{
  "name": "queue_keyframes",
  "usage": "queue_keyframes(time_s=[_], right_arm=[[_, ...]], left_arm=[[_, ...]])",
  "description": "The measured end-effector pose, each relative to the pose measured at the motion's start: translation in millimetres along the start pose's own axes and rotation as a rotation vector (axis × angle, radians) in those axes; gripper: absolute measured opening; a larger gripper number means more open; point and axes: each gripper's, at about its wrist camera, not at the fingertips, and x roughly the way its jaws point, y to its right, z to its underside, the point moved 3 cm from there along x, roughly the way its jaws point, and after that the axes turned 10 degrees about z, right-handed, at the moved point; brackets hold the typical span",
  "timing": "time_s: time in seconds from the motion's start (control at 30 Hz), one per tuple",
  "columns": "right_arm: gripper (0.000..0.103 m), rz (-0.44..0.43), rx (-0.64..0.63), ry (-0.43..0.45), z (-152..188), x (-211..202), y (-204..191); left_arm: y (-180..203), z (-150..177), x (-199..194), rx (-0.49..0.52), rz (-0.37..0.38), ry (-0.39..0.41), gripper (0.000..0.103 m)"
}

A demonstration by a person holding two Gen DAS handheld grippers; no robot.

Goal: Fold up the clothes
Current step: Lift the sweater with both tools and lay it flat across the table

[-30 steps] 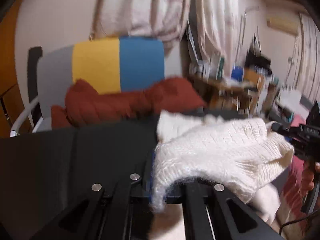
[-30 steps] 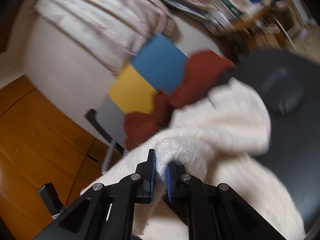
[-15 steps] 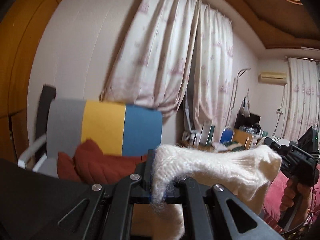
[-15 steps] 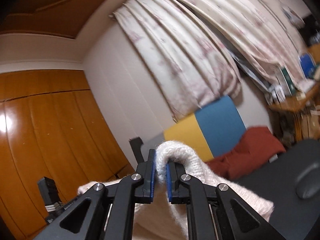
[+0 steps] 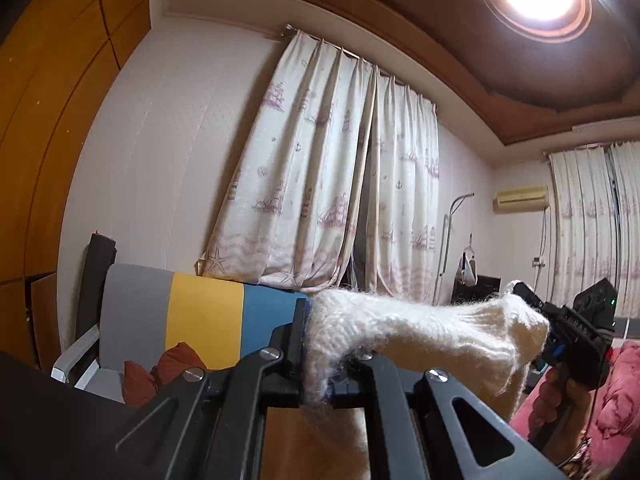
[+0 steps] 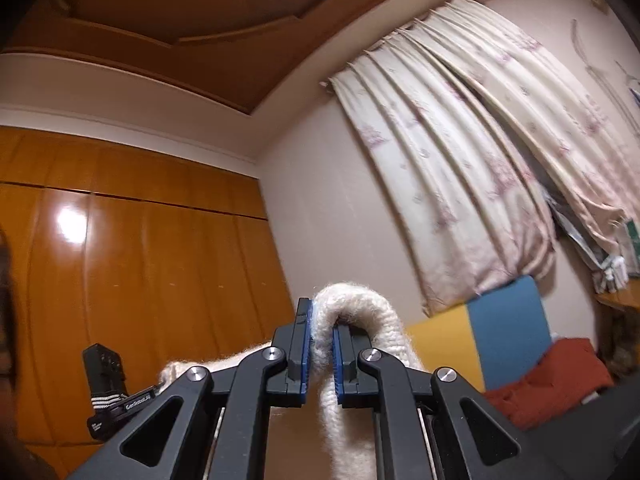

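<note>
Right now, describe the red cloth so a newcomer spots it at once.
Find the curtain on the far wall; below it stands a chair with a grey, yellow and blue back. The red cloth lies crumpled on its seat, the only rust-red thing there, unlike the cream knit held between both grippers.

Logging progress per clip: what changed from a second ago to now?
Both grippers lifted the cream sweater off the dark table into the air, stretched between them. Left gripper and right gripper stayed shut on it; red garment stayed on the chair.
</note>
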Motion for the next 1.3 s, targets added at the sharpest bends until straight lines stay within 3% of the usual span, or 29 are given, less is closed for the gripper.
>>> queue_keyframes(time_s=[0.1, 0.2, 0.33, 0.5, 0.6, 0.63, 0.7, 0.83, 0.97, 1.1, 1.3], right_arm=[[0.009, -0.019, -0.007, -0.004, 9.8, 4.4, -9.2], [0.009, 0.019, 0.032, -0.079, 38.7, 32.0, 4.1], [0.009, 0.104, 0.082, -0.21, 86.5, 87.0, 36.4], [0.009, 0.255, 0.085, -0.397, 168.8, 167.6, 87.9], [0.02, 0.37, 0.032, -0.52, 223.9, 212.0, 116.3], [0.032, 0.416, 0.024, -0.584, 248.4, 226.3, 131.1], [0.048, 0.485, 0.032, -0.677, 284.3, 240.6, 157.4], [0.06, 0.516, 0.055, -0.735, 323.4, 205.4, 175.7], [0.06, 0.508, 0.023, -0.808, 348.1, 150.0, 171.0], [0.06, 0.489, -0.015, -0.88, 357.0, 98.0, 163.0], [0.06, 0.446, -0.104, -1.027, 376.1, 27.6, 139.3]], left_arm=[[-11.9, 3.6, 1.4, -0.012, -0.027, -0.012, 0.005], [-32.4, 21.3, 17.7, -0.032, -0.074, -0.053, 0.005], [-90.8, 62.8, 70.1, -0.076, -0.177, -0.175, 0.005], [-177.0, 145.2, 149.1, -0.119, -0.318, -0.383, 0.006], [-220.4, 210.2, 187.8, -0.185, -0.381, -0.523, 0.007], [-232.7, 230.7, 198.2, -0.213, -0.399, -0.567, 0.008], [-251.2, 271.2, 208.2, -0.29, -0.415, -0.649, 0.01], [-261.5, 327.1, 195.2, -0.385, -0.402, -0.7, 0.012], [-249.9, 360.5, 178.2, -0.441, -0.356, -0.724, 0.012], [-216.1, 395.8, 163.4, -0.444, -0.285, -0.751, 0.014], [-186.1, 446.6, 157.3, -0.399, -0.28, -0.839, 0.014]])
